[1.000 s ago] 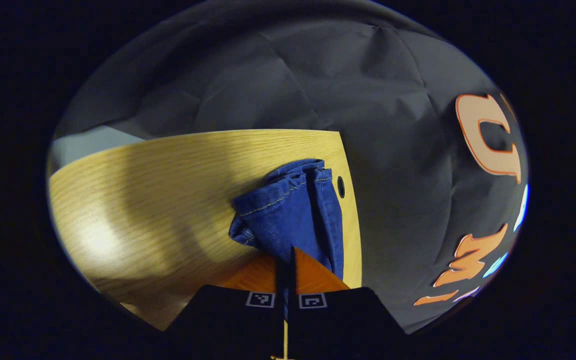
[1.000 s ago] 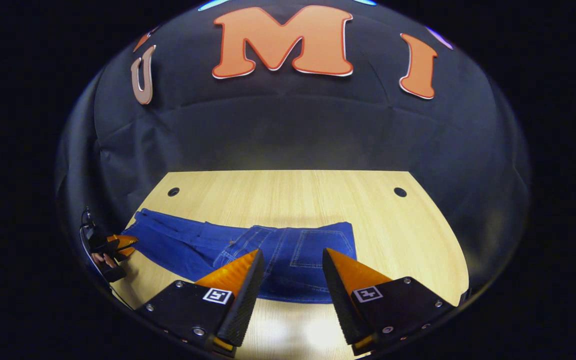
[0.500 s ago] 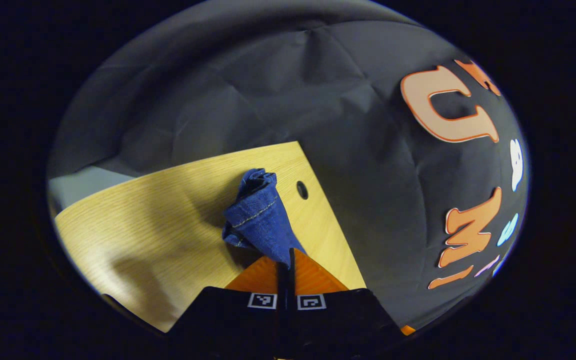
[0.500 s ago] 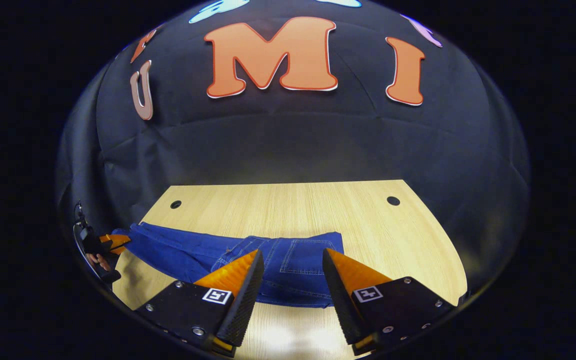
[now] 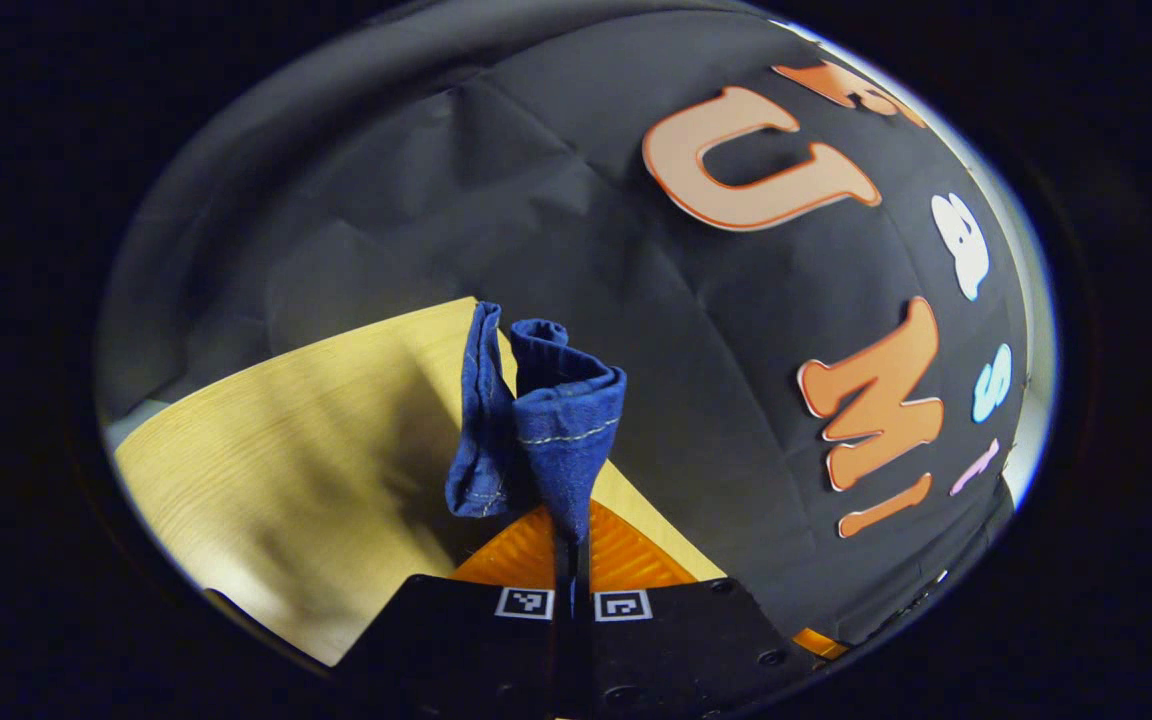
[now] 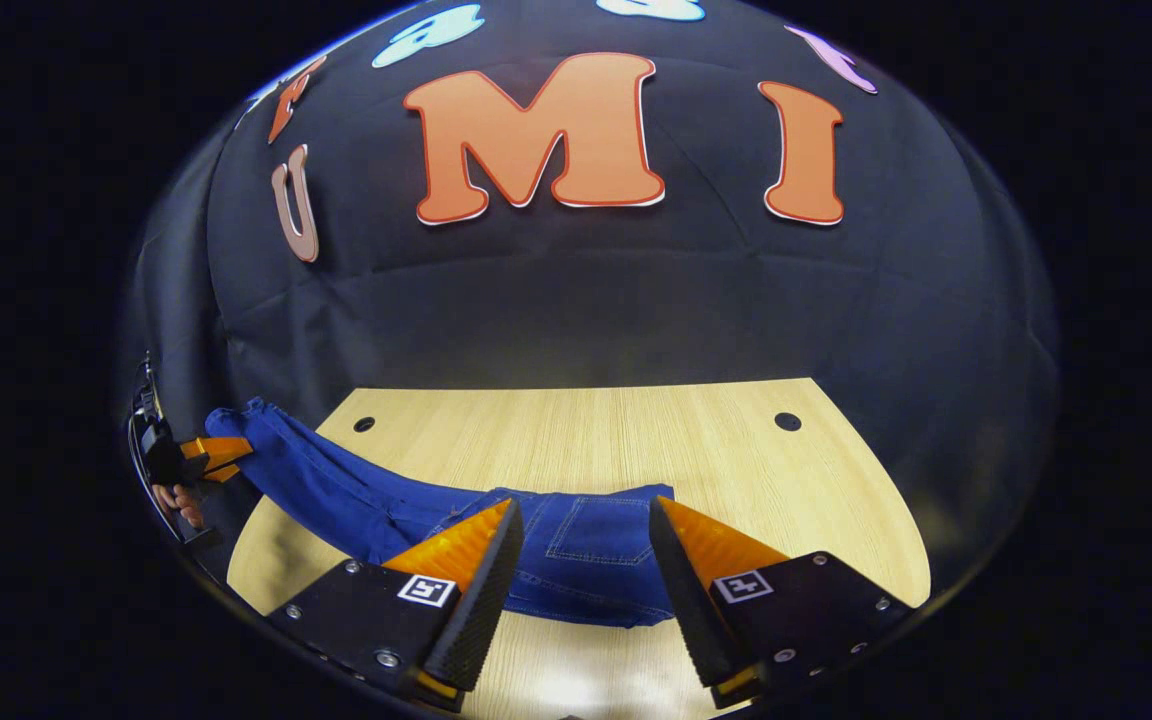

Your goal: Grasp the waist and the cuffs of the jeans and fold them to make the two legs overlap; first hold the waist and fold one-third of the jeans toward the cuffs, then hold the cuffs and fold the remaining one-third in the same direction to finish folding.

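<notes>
The left tongs [image 5: 570, 540] are clamped on the cuffs [image 5: 536, 420] of the jeans [image 6: 576, 545] and have raised them clear of the counter [image 6: 636, 440] over the last second, so the legs now rise in a sagging line from the waist part, which lies flat. The right tongs [image 6: 581, 560] hover spread apart over the waist, holding nothing. The cuff fold appears under way, with the cuffs likely to travel toward the waist.

My left gripper [image 5: 572, 535] has its fingers pinched together on the jeans cuffs [image 5: 536, 420], lifted off to my left [image 6: 221, 455], while my right gripper [image 6: 584, 560] hovers low with fingers spread wide.
</notes>
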